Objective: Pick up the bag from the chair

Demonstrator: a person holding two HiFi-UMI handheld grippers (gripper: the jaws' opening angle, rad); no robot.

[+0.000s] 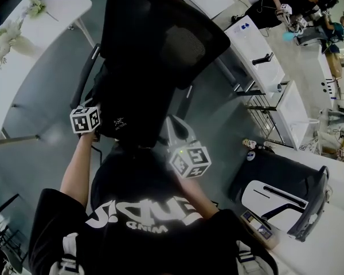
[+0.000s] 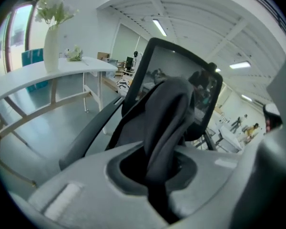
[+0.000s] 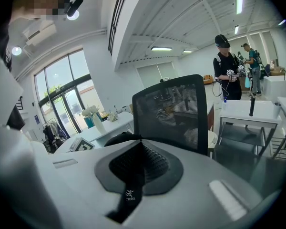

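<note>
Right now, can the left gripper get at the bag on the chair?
Looks like yes: the left gripper is shut on a dark fold of the bag, which sits on the chair, and nothing else stands in the way.

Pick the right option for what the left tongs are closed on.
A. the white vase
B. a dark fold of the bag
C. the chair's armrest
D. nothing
B: in the left gripper view the left tongs pinch a dark fold of the bag, in front of the chair's backrest.
</note>
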